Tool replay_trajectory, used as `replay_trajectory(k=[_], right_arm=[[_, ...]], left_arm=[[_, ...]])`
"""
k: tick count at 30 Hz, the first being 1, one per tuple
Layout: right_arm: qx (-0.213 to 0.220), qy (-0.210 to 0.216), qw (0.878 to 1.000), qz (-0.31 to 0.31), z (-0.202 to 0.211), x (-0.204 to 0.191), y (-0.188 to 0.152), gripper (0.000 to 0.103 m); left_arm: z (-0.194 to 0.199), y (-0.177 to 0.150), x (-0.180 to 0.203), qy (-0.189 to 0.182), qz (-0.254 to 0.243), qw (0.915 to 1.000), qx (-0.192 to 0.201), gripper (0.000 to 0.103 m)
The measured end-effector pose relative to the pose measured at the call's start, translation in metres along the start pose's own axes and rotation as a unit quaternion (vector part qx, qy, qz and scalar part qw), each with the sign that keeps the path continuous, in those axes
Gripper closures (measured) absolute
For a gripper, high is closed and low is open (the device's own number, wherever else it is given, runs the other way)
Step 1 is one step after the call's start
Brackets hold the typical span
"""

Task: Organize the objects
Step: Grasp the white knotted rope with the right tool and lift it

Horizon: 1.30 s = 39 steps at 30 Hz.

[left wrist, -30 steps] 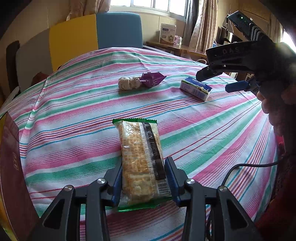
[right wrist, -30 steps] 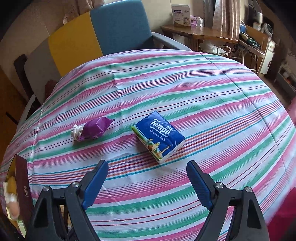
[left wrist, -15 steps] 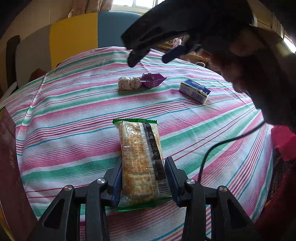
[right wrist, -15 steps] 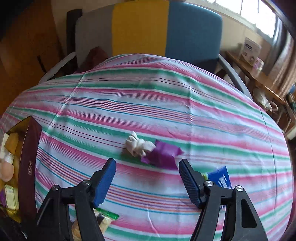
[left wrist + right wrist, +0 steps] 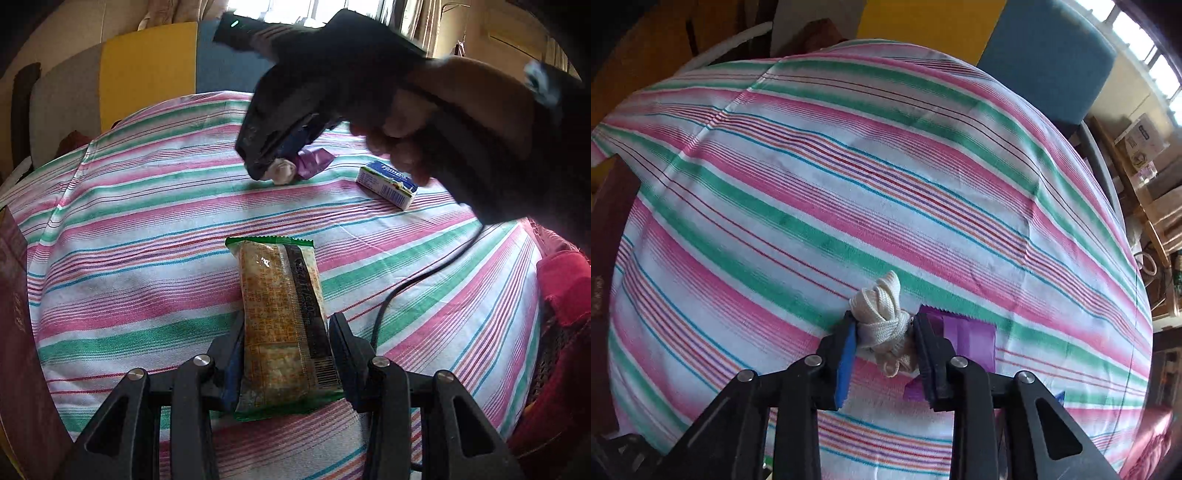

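Note:
My left gripper [image 5: 286, 343] is shut on a green-edged cracker packet [image 5: 282, 321], which lies lengthwise between the pads on the striped tablecloth [image 5: 129, 236]. Farther back, my right gripper [image 5: 884, 334] points down and is shut on a knotted white cord bundle [image 5: 881, 314]. From the left wrist view the same right gripper [image 5: 269, 162] covers the left side of that bundle [image 5: 284, 170]. A purple wrapper [image 5: 967, 338] lies just right of the bundle, under the right finger. A blue and white tissue pack [image 5: 388, 182] rests to the right of both.
A dark red box [image 5: 14, 332] stands at the table's left edge. A chair with grey, yellow and blue panels [image 5: 147, 66] sits behind the table. A black cable [image 5: 413, 284] hangs from the right gripper over the cloth. Red fabric [image 5: 565, 288] shows at far right.
The right gripper swung left from over the tissue pack to the cord bundle, came down and shut on it. The left gripper kept still, holding the cracker packet.

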State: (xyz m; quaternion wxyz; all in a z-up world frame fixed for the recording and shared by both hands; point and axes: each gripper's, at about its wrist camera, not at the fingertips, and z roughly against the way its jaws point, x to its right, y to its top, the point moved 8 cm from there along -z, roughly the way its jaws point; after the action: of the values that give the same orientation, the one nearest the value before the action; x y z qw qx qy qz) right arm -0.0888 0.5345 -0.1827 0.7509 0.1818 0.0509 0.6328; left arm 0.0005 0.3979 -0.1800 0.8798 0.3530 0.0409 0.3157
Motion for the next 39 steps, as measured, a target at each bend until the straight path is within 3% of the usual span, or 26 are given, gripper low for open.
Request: replay_trajectory(k=[3, 8, 13, 17, 30, 33, 36, 39], right_arm=[[0.010, 0.022, 1.000, -0.008, 0.021, -0.005, -0.026, 0.074], [0.013, 0.037, 0.996, -0.080, 0.049, 0.007, -0.079, 0.073], [-0.014, 0.045, 0.991, -0.125, 0.040, 0.012, -0.131, 0.072], [0.000, 0.061, 0.988, -0.145, 0.044, 0.015, -0.133, 0.072], [0.010, 0.073, 0.984, -0.164, 0.045, 0.016, -0.132, 0.068], [0.010, 0.068, 0.985, -0.156, 0.044, 0.013, -0.131, 0.068], [0.010, 0.062, 0.987, -0.148, 0.040, 0.011, -0.129, 0.069], [0.010, 0.057, 0.988, -0.140, 0.040, 0.010, -0.130, 0.069]], left_arm=[[0.000, 0.000, 0.000, -0.001, 0.001, 1.0000, 0.000, 0.060], [0.000, 0.000, 0.000, -0.003, 0.002, 1.0000, 0.000, 0.060], [-0.002, 0.002, 0.002, 0.003, -0.009, 0.9999, -0.009, 0.060], [-0.001, 0.002, 0.005, 0.009, -0.030, 0.9990, -0.032, 0.059], [-0.007, 0.011, 0.000, 0.022, -0.021, 0.9954, -0.091, 0.058], [-0.011, 0.015, -0.003, 0.028, -0.022, 0.9951, -0.092, 0.058], [-0.008, 0.018, -0.008, 0.034, -0.013, 0.9954, -0.089, 0.064], [0.013, 0.021, -0.008, 0.029, -0.013, 0.9974, -0.065, 0.065]])
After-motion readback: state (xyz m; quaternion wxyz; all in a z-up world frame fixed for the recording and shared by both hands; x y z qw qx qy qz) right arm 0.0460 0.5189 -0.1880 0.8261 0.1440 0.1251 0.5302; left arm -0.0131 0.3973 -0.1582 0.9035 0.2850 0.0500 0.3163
